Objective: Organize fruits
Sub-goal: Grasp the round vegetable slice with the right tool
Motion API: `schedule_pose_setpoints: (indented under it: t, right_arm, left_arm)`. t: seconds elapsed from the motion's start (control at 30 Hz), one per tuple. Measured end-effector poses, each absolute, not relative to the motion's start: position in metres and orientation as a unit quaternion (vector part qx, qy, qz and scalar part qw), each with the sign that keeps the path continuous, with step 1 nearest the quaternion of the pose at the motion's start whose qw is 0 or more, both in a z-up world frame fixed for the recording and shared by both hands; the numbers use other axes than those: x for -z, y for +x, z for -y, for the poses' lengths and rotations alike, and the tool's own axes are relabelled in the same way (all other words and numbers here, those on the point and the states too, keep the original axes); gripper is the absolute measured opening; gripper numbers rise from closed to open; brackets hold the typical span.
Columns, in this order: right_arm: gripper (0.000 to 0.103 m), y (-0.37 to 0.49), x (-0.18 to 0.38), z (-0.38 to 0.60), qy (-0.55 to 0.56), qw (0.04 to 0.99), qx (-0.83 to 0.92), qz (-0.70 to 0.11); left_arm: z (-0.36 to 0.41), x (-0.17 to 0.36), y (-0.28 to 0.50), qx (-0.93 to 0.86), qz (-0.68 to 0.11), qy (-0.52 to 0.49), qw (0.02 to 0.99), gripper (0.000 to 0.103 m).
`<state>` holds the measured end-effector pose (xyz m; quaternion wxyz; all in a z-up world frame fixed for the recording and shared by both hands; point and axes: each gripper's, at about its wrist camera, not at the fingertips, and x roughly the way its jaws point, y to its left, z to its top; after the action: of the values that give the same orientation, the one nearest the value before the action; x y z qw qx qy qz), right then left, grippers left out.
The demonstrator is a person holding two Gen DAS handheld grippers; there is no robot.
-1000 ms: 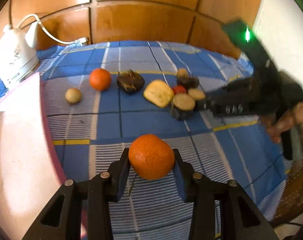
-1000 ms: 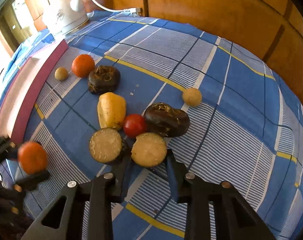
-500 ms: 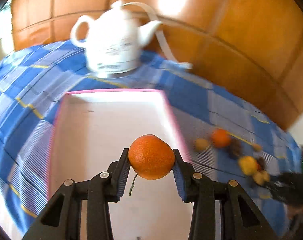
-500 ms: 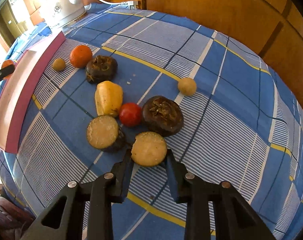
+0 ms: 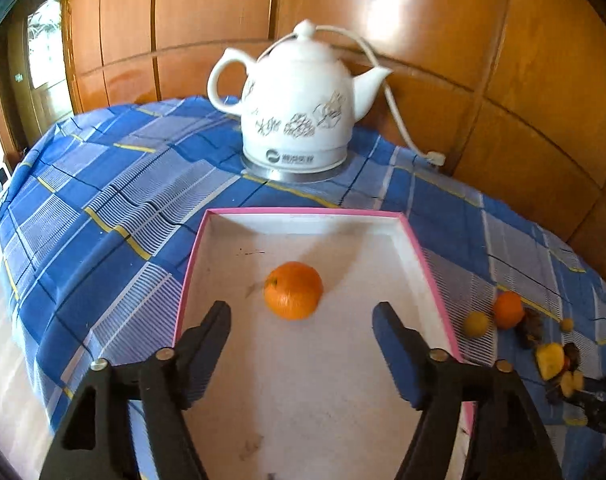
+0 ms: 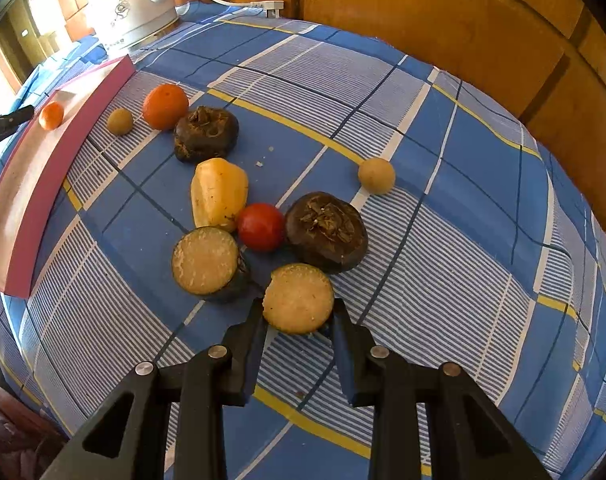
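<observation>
An orange [image 5: 293,290] lies on the white floor of the pink-rimmed tray [image 5: 303,211], just beyond my left gripper [image 5: 301,314]. That gripper's jaws are opening, with nothing between them. My right gripper [image 6: 299,316] is shut on a cut fruit half [image 6: 298,298] with a pale face, over the checked cloth. In the right wrist view a second cut half [image 6: 205,261], a red tomato [image 6: 261,226], a yellow fruit [image 6: 218,193], two dark brown fruits [image 6: 327,231] [image 6: 205,132], another orange [image 6: 165,106] and two small tan balls [image 6: 376,175] [image 6: 119,121] lie on the cloth.
A white electric kettle [image 5: 296,110] with its cord stands behind the tray, near the wooden wall panels [image 5: 383,12]. The blue checked cloth [image 6: 443,240] drops away at the table's edges. The tray's pink side [image 6: 59,160] lies left of the fruit pile.
My left gripper carried the orange from the cloth over the tray, then let it go; the orange now rests in the tray. The right gripper kept its hold on the cut half.
</observation>
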<state>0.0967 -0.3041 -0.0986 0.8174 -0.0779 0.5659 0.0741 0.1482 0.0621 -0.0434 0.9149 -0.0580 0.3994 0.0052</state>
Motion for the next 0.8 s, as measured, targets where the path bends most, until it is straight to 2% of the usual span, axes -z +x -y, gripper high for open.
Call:
schedule_pose_setpoints:
  t: [0.2,0.53,0.8]
  right_arm:
    - [0.031,0.086,0.091,0.294,-0.11,0.818,-0.087,-0.558]
    - [0.031,0.077,0.058,0.293,-0.079,0.855,-0.114,-0.501]
    - [0.031,0.069,0.059,0.258,-0.065,0.848,-0.179,-0.495]
  left_arm:
    - [-0.043,0.036,0.112,0.002,-0.393,-0.049,0.918,0.093]
    - [-0.025,0.032,0.069,-0.017,-0.388,-0.029,0.921,0.103]
    - [-0.029,0.029,0.052,-0.038,-0.377,-0.027,0.925,0.103]
